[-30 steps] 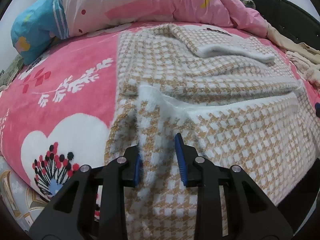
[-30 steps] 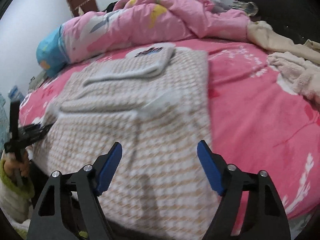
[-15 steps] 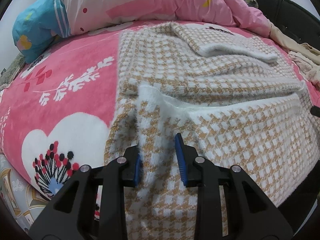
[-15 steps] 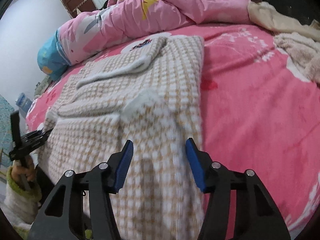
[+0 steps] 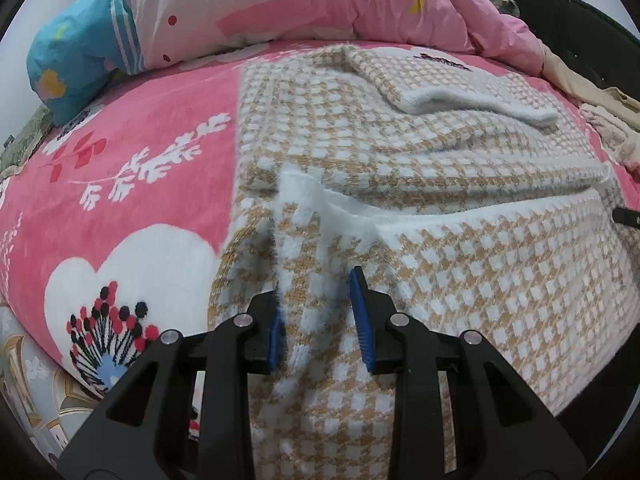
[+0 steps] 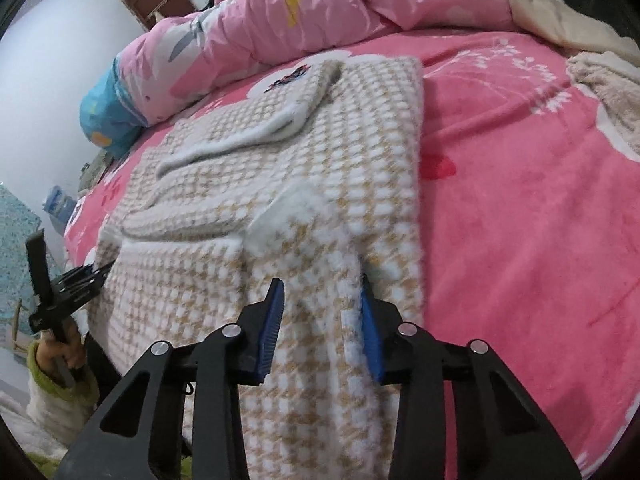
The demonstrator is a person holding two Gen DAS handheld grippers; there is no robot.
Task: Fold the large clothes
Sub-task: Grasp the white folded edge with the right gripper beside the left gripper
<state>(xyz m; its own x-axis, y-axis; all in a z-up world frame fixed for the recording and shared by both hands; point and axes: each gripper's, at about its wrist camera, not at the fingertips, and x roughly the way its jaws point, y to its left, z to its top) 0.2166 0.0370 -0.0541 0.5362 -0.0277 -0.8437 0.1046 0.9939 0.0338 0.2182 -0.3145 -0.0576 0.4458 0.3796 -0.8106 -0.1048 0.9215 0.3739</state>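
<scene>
The sweater (image 6: 248,208) is spread on the bed (image 6: 540,208). Its near hem is pinched by the left gripper (image 5: 318,316); the right gripper (image 6: 322,320), wide a second ago, has just been closing and is now clamped on the hem's other corner. Both corners are judged secured for lifting.

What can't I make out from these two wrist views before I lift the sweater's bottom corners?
- Sweater hem: hangs over the bed edge, hidden behind the left gripper and right gripper in both views.
- Right gripper's grip: its jaws have just been closing around a bunched fold; the knit hides pad contact.
- Dark label at the neck: blurred in the right wrist view, too small in the left.
- Beige clothes: cut off by the fisheye rim.
</scene>
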